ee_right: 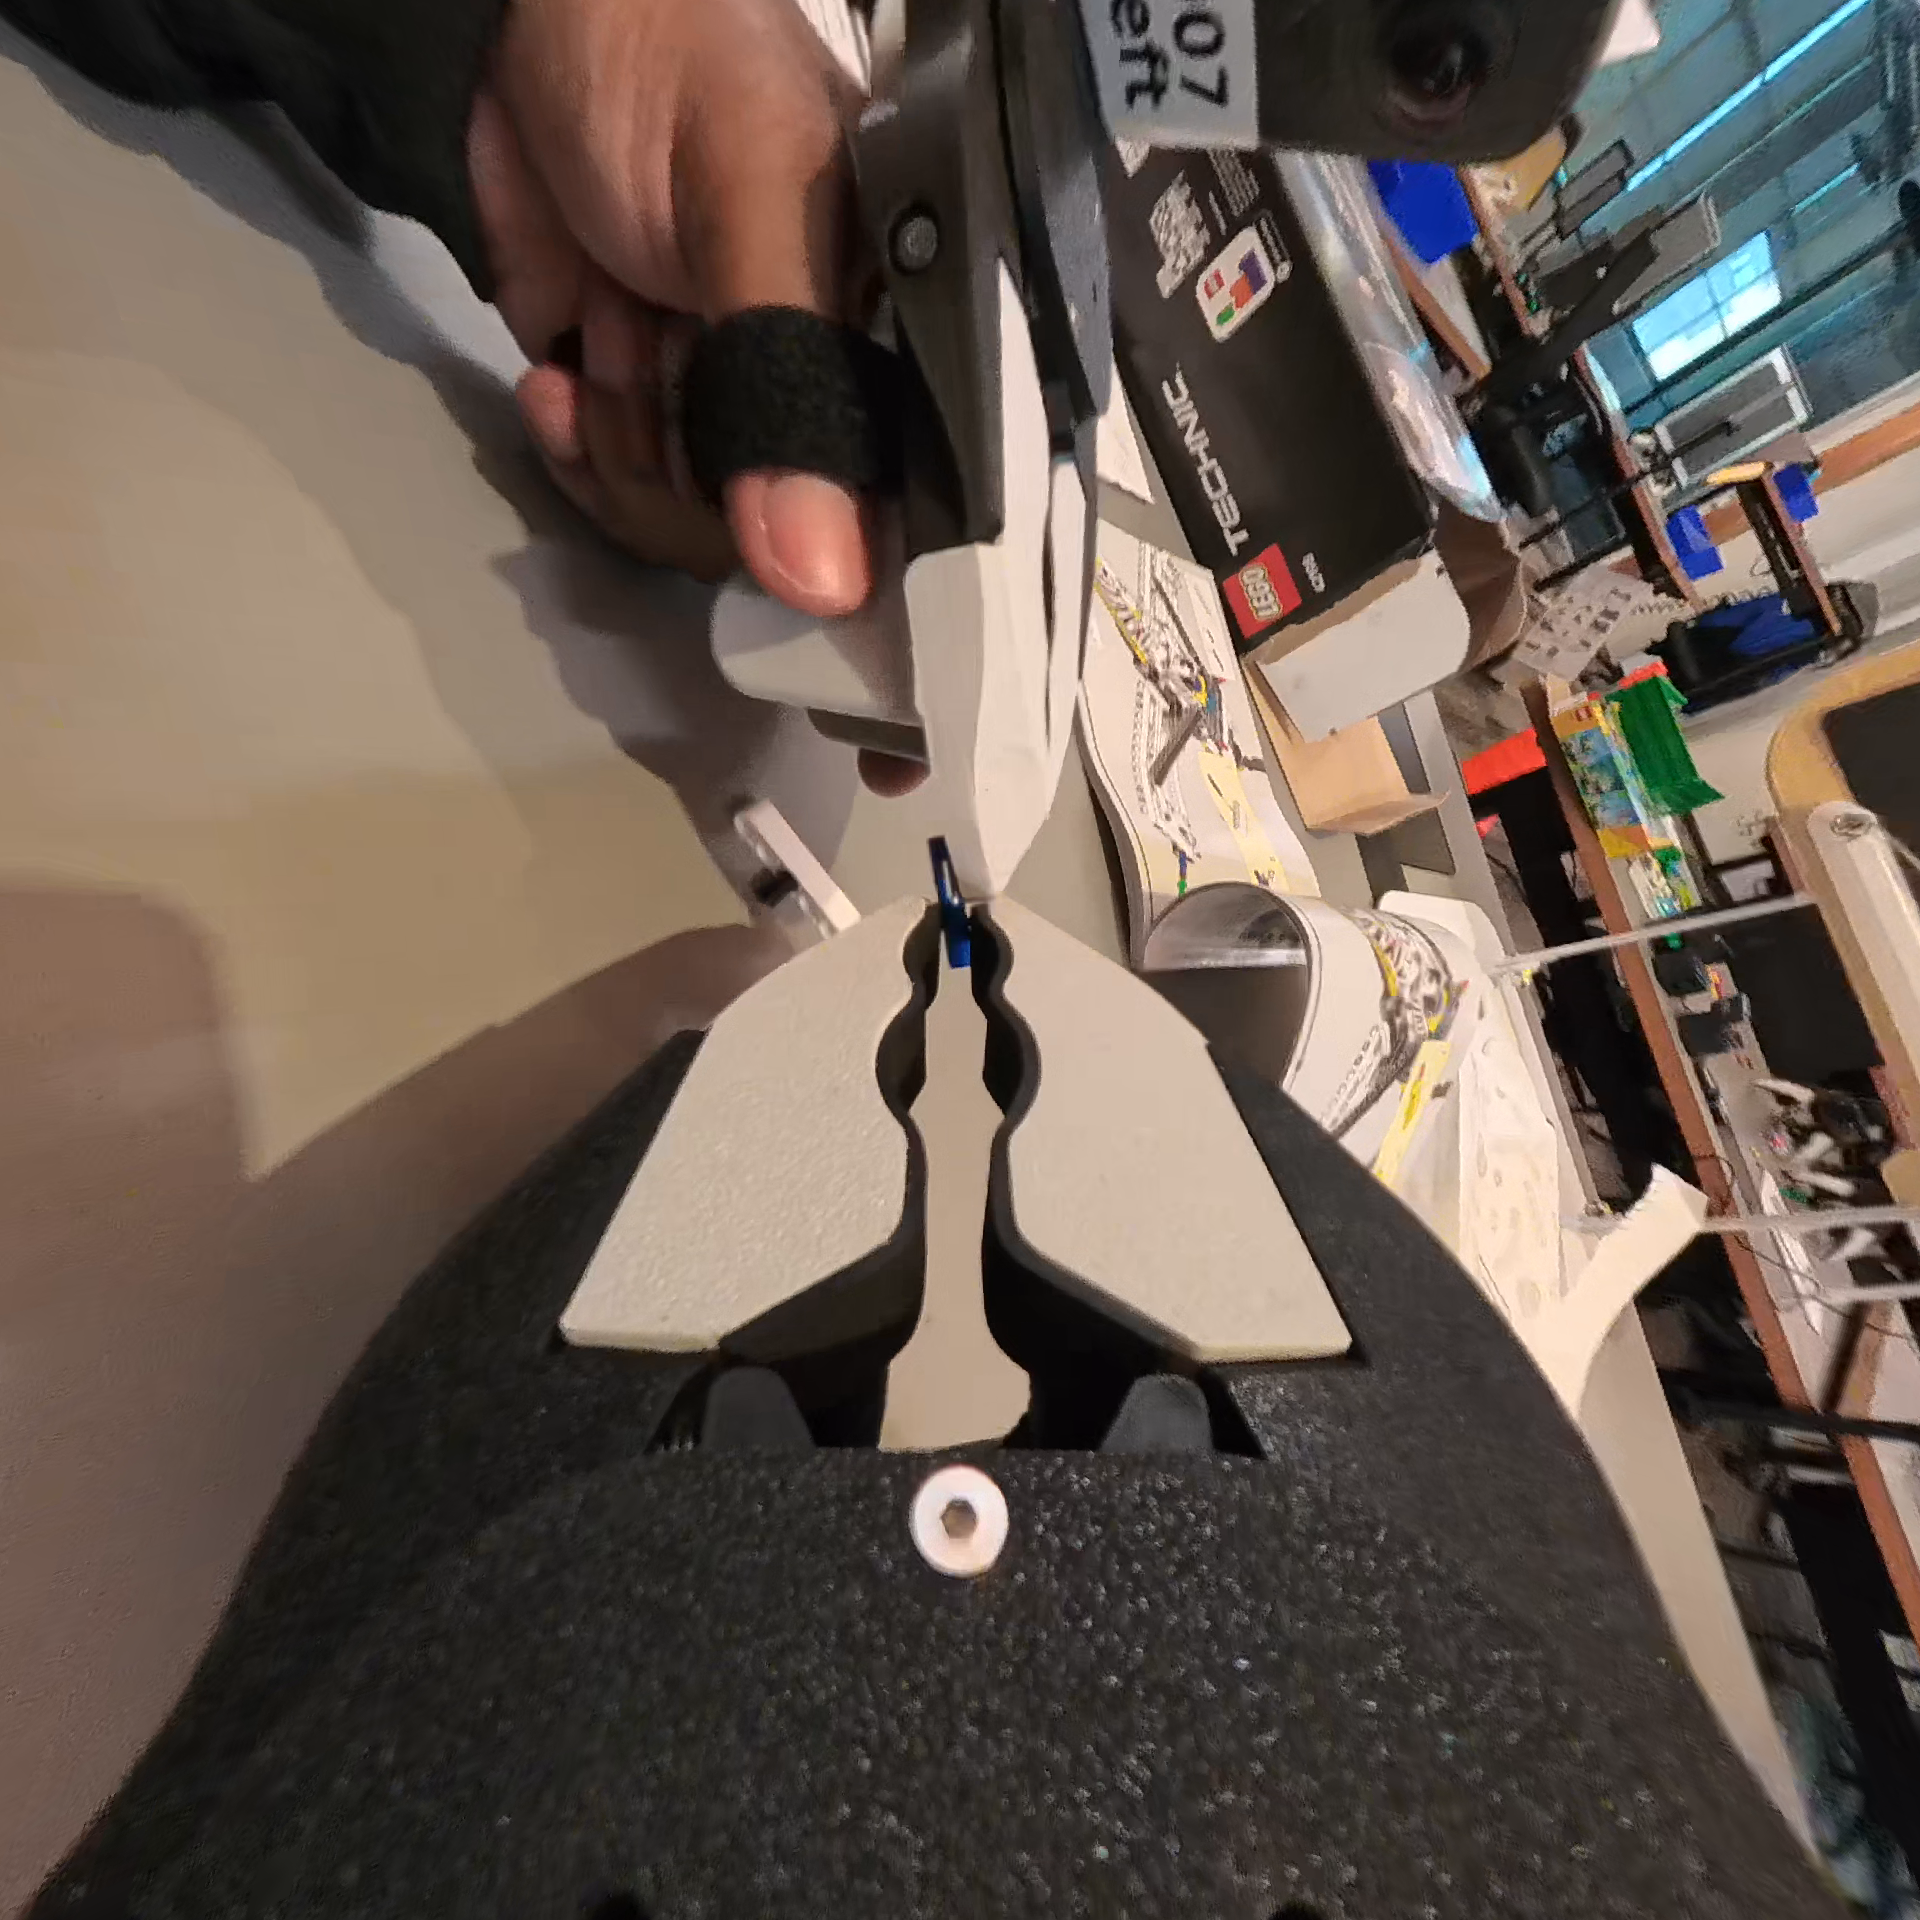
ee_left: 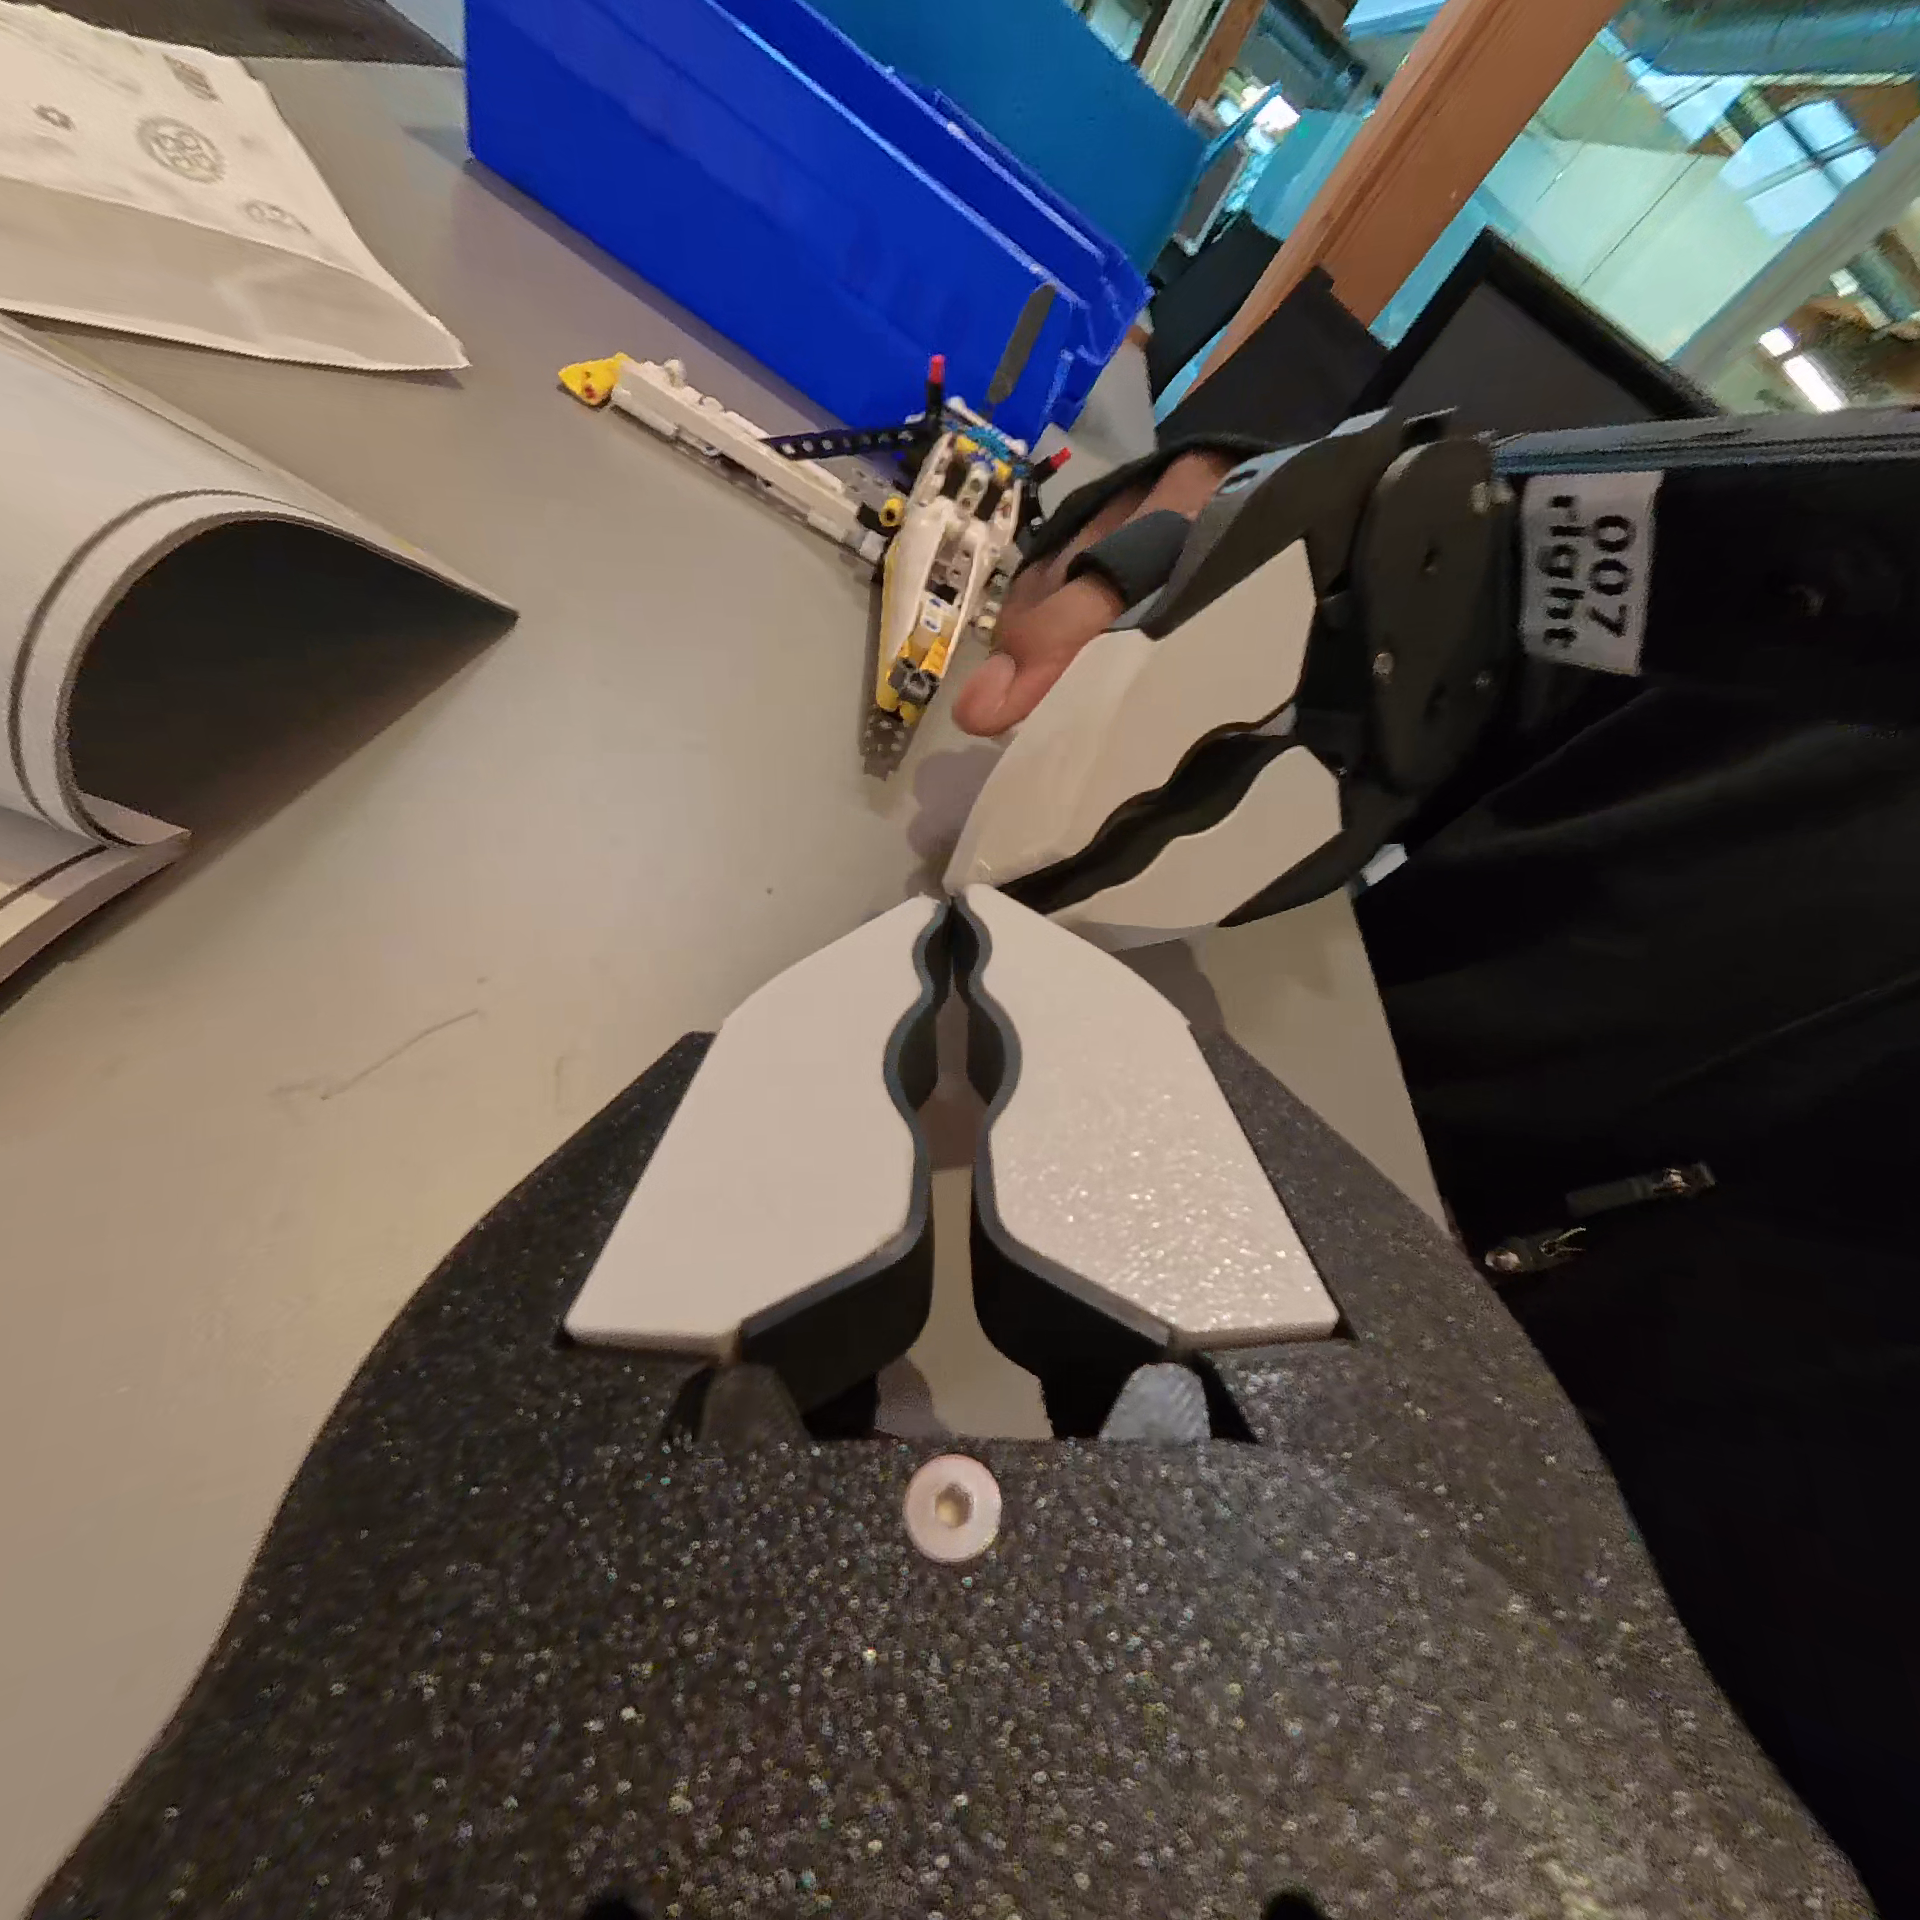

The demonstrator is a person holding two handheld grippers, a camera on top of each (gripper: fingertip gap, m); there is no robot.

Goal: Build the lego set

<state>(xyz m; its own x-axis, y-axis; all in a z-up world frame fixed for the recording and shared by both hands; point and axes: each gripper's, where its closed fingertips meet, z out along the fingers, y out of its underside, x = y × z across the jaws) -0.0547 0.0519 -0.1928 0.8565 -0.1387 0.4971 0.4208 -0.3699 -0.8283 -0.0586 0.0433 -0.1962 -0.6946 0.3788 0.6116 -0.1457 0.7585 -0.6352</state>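
The grey table (ee_left: 436, 935) runs open toward nine o'clock, while its near edge sits at four o'clock, so work is best kept inboard. The left gripper (ee_left: 951, 906) is closed on nothing visible, tip-to-tip with the right gripper (ee_right: 951, 914), which pinches a small blue piece (ee_right: 954, 935); a steady squeeze should prevent twisting.

Writing on 4 items, not transcribed. White printed label (ee_left: 1584, 566) on right gripper (ee_left: 961, 868) body, well right of open booklet (ee_left: 156, 644). Matching label (ee_right: 1184, 62) on left gripper (ee_right: 987, 878). Black box (ee_right: 1299, 416), white lettering and red logo patch, just beyond booklet. Booklet print too small to read.
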